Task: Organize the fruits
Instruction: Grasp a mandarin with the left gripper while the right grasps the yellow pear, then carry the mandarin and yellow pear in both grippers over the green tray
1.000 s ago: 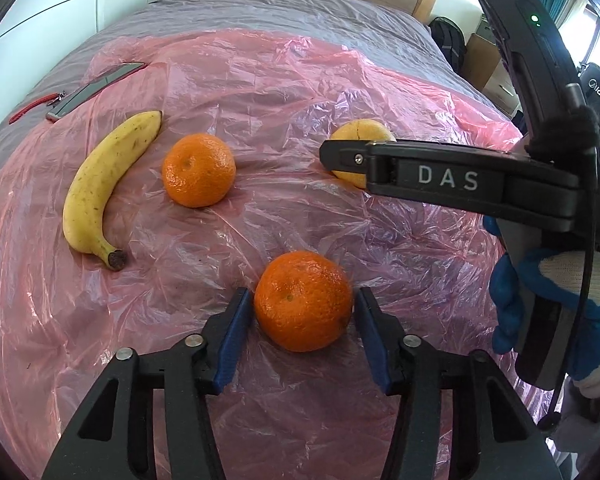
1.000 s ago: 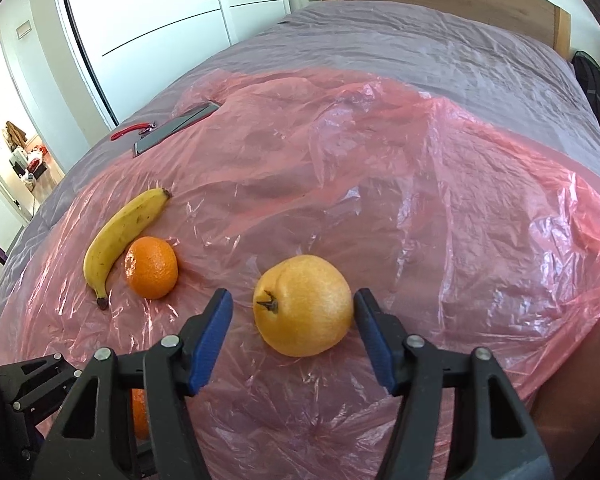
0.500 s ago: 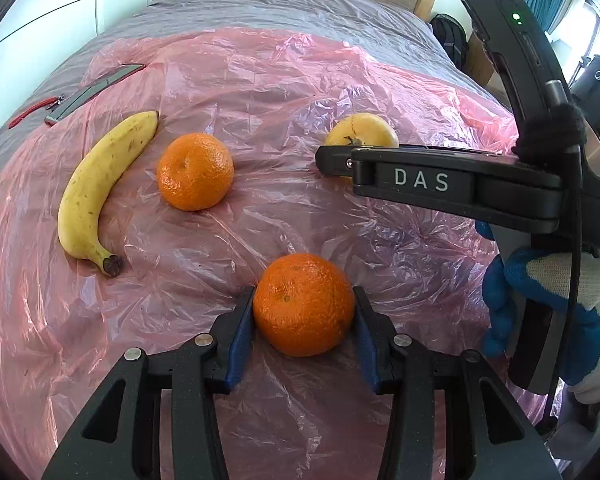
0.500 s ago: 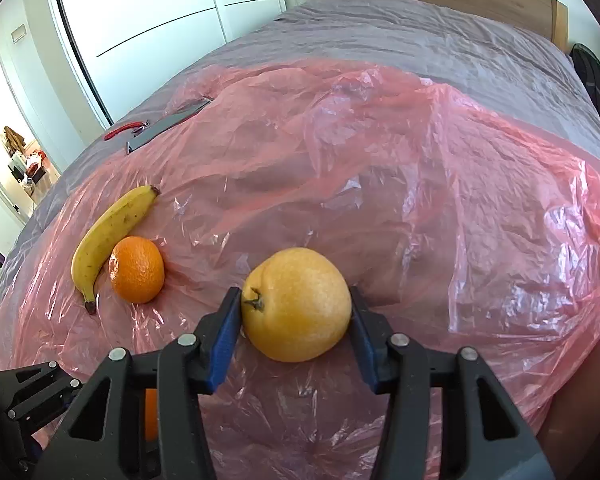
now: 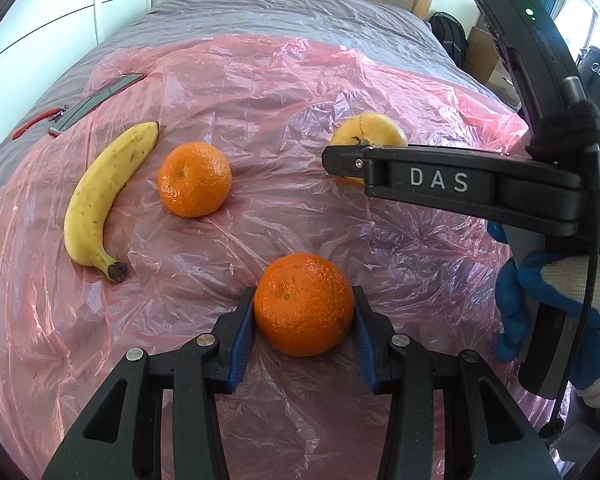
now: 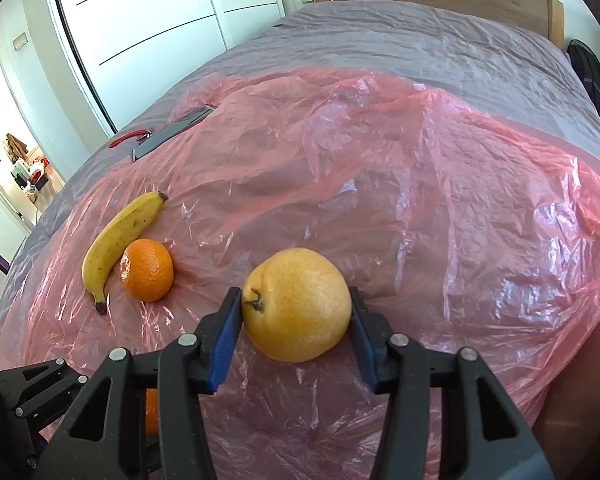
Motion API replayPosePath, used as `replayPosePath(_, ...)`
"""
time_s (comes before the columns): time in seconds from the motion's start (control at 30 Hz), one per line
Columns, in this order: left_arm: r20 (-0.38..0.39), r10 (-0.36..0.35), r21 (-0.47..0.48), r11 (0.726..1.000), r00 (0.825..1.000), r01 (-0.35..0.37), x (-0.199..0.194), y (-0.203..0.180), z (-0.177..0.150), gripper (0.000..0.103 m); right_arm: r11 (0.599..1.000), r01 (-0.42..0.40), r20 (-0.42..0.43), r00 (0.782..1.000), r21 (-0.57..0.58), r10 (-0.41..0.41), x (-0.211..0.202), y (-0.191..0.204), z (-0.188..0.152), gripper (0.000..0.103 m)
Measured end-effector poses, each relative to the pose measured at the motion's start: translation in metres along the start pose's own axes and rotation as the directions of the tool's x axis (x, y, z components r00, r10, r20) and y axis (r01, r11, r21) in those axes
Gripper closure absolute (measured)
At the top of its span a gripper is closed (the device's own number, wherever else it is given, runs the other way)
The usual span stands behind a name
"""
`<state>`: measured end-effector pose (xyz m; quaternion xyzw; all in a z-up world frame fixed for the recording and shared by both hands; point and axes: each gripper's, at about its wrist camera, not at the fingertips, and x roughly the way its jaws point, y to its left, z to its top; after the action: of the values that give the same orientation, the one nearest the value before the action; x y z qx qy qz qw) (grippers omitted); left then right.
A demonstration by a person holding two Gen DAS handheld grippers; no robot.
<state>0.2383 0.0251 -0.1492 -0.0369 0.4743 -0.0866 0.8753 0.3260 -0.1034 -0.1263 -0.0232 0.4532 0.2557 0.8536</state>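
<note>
Clamping both grippers now: my left gripper (image 5: 304,306) has closed from open onto the near orange (image 5: 303,303), my right gripper (image 6: 296,306) onto the pear (image 6: 297,304). Both fruits sit on the plastic (image 5: 260,92), ready to lift; beyond lie another orange (image 5: 195,179) and the banana (image 5: 102,196).

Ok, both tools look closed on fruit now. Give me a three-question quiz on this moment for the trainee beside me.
1. True or false: the banana lies on the pink plastic sheet.
2. Which fruit sits between the left tool pads? A the loose orange B the near orange C the banana
3. Fill in: the right tool grips the yellow ____.

Key
1. True
2. B
3. pear, with its stem end facing the left pad
</note>
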Motion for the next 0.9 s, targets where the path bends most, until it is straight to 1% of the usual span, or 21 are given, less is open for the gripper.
replayPosePath(0.23, 0.015, -0.01, 0.005, 1.0, 1.0, 0.01, -0.011, -0.004, 0.001, 0.064, 1.0, 0.007, 0.017, 1.0, -0.007, -0.007, -0.019, 0.005, -0.005, 0.074)
replayPosePath(0.53, 0.053, -0.012, 0.02, 1.0, 0.999, 0.011, -0.042, -0.013, 0.003, 0.064, 1.0, 0.011, 0.049, 0.999, 0.005, -0.011, -0.059, 0.015, -0.015, 0.073)
replayPosePath(0.67, 0.066, -0.013, 0.017, 1.0, 0.998, 0.012, -0.061, -0.014, -0.002, 0.064, 1.0, 0.003, 0.065, 0.998, -0.001, -0.003, -0.084, 0.027, -0.023, 0.073)
replayPosePath(0.9, 0.075, -0.019, -0.001, 1.0, 0.997, 0.019, -0.095, -0.014, -0.025, 0.064, 1.0, -0.012, 0.098, 0.995, 0.007, 0.011, -0.137, 0.044, -0.047, 0.073)
